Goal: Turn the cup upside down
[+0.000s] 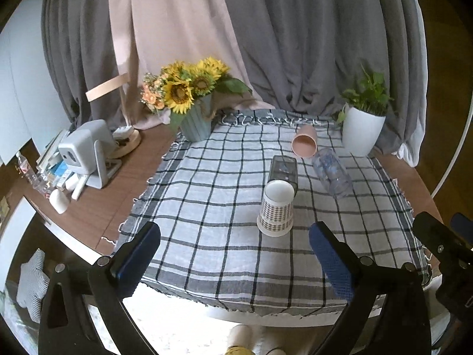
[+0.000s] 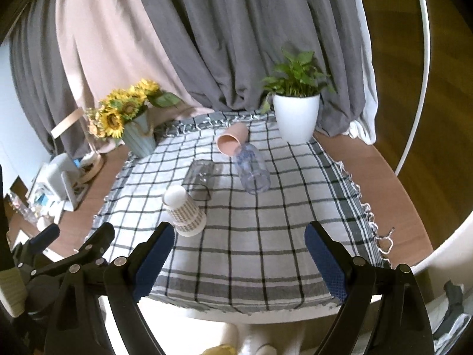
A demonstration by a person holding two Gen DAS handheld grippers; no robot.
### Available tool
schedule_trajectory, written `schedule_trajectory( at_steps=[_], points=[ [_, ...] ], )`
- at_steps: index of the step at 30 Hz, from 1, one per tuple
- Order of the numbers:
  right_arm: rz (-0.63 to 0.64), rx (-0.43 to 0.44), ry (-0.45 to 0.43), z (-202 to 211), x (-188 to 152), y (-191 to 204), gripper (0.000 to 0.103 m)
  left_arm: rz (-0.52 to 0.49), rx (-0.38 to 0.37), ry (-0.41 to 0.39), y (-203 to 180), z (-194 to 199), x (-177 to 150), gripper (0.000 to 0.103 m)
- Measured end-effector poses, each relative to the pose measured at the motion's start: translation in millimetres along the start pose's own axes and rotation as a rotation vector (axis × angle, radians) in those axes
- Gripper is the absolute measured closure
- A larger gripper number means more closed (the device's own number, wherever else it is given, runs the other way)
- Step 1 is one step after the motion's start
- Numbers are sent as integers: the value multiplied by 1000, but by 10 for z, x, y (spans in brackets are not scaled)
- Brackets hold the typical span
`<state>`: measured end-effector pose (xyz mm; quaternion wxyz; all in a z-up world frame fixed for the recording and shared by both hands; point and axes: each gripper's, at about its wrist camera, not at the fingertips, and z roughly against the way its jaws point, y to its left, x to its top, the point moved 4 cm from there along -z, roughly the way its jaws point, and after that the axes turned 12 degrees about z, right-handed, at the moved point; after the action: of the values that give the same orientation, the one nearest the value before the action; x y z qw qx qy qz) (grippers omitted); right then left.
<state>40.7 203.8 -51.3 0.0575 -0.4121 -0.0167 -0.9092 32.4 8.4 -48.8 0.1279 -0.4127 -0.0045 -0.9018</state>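
Left gripper (image 1: 235, 254) jaws wide, empty, right gripper (image 2: 239, 251) jaws wide, empty, both at near edge of checked tablecloth (image 1: 207, 207), patterned paper cup (image 1: 276, 211) upside down mid-cloth, dark square glass (image 1: 283, 171) just behind it, clear tumbler (image 1: 332, 173) and pink cup (image 1: 304, 142) on their sides farther back, sunflower vase (image 1: 196, 118) and white potted plant (image 1: 362, 128) at cloth's far corners

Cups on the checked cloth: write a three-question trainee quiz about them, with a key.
1. True or false: the patterned paper cup stands rim-down on the checked cloth.
2. Which cup lies on its side nearest the white plant pot? A) pink cup B) a red mug C) a metal tumbler
3. Fill in: both the left tool and the right tool are ____ and hold nothing.

Key: 1 true; 2 A; 3 open.
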Motion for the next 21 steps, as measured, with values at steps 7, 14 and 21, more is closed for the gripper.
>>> schedule_trajectory(
  at_steps=[7,14,21],
  points=[
    [9,12,-28,102,67,66,13,24,0,-9,64,86,49,0],
    [18,19,-27,113,83,114,13,29,-1,-16,88,113,85,0],
    [20,19,-25,113,81,116,13,27,4,-19,104,113,98,0]
  ],
)
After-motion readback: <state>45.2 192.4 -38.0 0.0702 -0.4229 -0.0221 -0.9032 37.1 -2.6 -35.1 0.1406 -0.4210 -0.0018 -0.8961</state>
